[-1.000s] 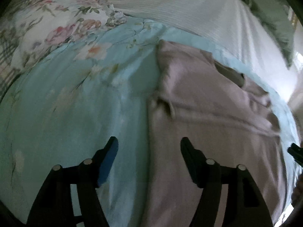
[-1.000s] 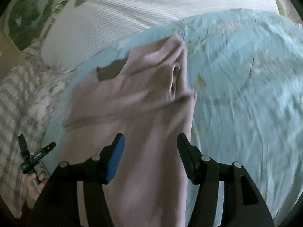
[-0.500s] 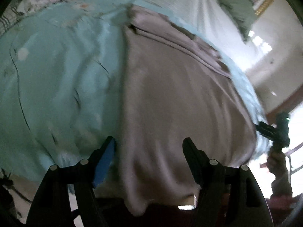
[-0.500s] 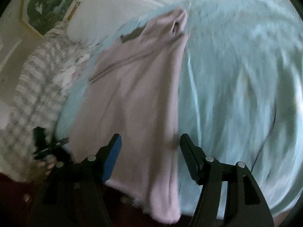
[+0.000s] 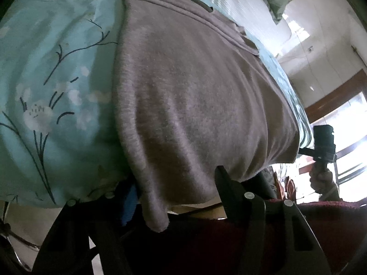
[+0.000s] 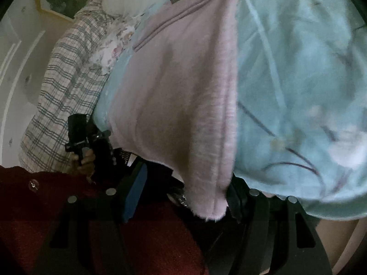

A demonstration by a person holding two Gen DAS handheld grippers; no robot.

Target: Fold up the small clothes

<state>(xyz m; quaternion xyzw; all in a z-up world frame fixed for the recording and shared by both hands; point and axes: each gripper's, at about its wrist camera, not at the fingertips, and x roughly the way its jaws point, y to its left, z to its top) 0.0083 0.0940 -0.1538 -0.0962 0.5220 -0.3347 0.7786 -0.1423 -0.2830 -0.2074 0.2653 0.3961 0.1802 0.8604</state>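
Hanging off quilt [image 5: 57, 73] edge: mauve garment [image 5: 195, 96]; hem between both spread grippers, left [image 5: 176, 188] just narrowing, right [image 6: 185, 188], unpinched.

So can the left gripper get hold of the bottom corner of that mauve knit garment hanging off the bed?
Probably yes. The left gripper is open, its jaws just closing in, and the mauve knit garment's hanging corner dangles between its fingers with nothing blocking. The pads don't seem to press on it yet.
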